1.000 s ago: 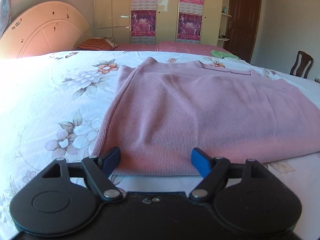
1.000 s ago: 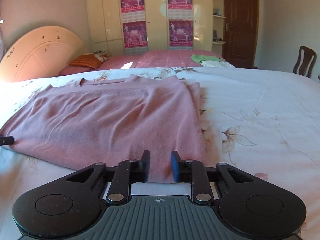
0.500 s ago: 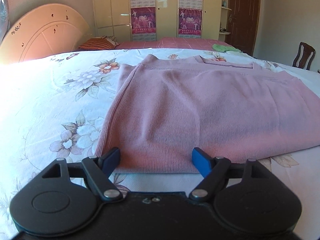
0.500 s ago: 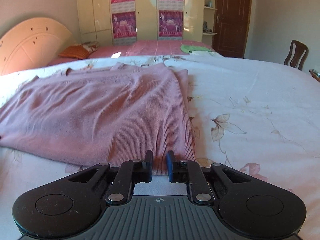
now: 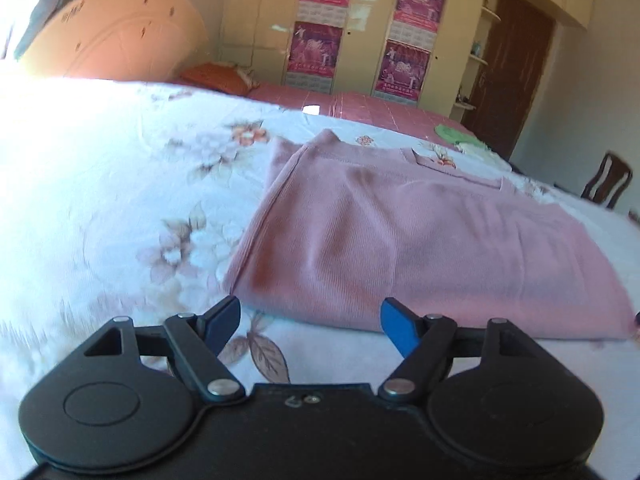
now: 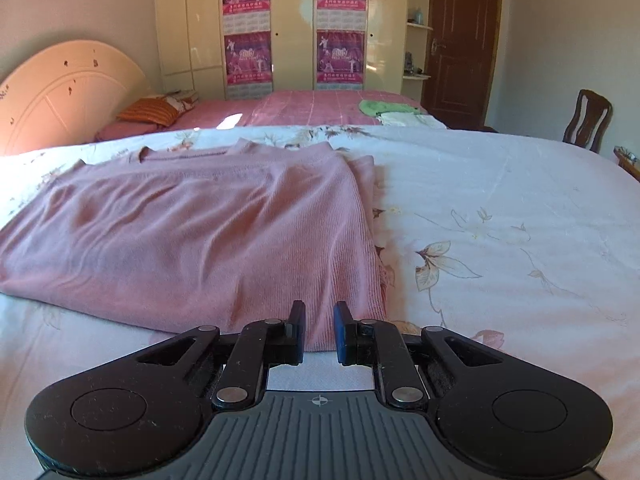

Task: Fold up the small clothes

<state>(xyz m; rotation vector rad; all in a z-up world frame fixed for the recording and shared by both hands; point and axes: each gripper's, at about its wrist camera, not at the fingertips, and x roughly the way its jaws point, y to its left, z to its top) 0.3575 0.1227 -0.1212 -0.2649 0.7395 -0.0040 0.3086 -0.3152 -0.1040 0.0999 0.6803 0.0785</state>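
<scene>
Left gripper tilted and backed off the hem; right gripper widened slightly.
Left fingers wide open, holding nothing; right fingers narrowly apart, straddling the sweater's near hem, not clamped. Pink sweater lies folded flat on the floral bed.

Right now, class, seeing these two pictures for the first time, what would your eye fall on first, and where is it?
The pink knitted top stands out first, lying partly folded on the pale floral bedsheet. Next come the grippers at its near hem: the left gripper wide open just short of one corner, the right gripper narrowly parted at the other. Behind, magenta posters cover the cream wardrobe doors.
</scene>
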